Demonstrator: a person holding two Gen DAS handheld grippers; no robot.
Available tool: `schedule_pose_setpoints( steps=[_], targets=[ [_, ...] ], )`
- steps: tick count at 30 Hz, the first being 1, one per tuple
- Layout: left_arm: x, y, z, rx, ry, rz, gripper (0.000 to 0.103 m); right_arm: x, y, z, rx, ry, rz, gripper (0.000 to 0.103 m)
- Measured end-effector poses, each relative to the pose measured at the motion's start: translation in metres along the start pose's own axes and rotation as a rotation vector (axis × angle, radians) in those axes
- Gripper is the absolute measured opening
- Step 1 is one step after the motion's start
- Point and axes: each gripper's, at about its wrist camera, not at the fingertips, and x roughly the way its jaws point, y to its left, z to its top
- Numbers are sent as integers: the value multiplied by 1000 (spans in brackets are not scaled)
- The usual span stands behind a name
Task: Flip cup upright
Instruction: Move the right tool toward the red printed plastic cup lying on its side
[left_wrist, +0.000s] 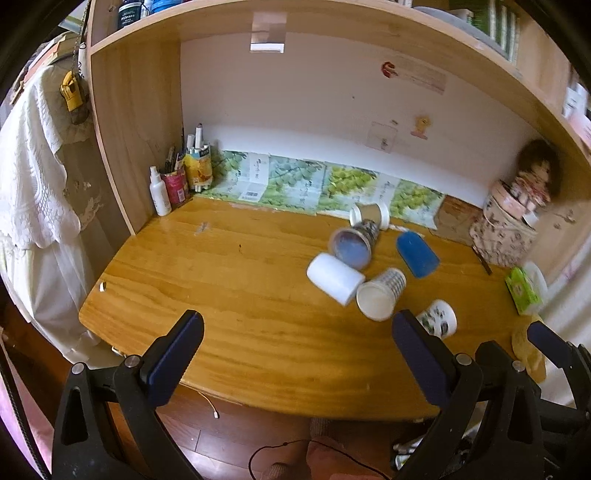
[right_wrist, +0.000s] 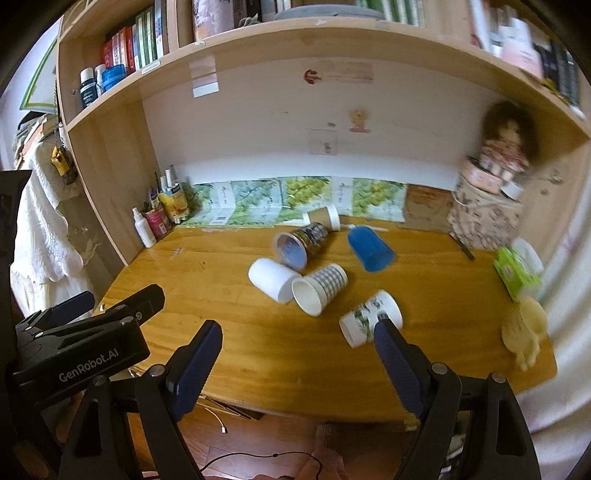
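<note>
Several cups lie on their sides on the wooden desk (left_wrist: 221, 295): a plain white cup (left_wrist: 334, 278), a checked paper cup (left_wrist: 382, 293), a dark patterned cup with a bluish inside (left_wrist: 352, 242), a blue cup (left_wrist: 417, 254), a brown paper cup (left_wrist: 371, 214) and a white floral cup (left_wrist: 439, 319). They also show in the right wrist view: white cup (right_wrist: 273, 278), checked cup (right_wrist: 319, 290), floral cup (right_wrist: 369, 323), blue cup (right_wrist: 369, 249). My left gripper (left_wrist: 299, 325) is open and empty above the desk's front edge. My right gripper (right_wrist: 299, 334) is open and empty, its right finger just in front of the floral cup.
A spray bottle (left_wrist: 159, 192) and pen holders (left_wrist: 199, 170) stand at the back left corner. A floral box with a doll (left_wrist: 506, 229) stands at the back right. A green tissue pack (left_wrist: 524, 290) and a yellow object (right_wrist: 524, 332) lie at the right edge. Shelves hang overhead.
</note>
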Motion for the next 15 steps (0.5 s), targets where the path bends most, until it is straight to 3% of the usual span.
schedule_pose_setpoints(
  steps=[5, 15],
  targets=[
    [17, -10, 23, -29, -14, 41, 102, 24, -9, 34, -78, -10, 58, 85],
    [59, -28, 56, -80, 32, 93, 102, 80, -23, 97, -293, 1, 184, 85]
  ],
)
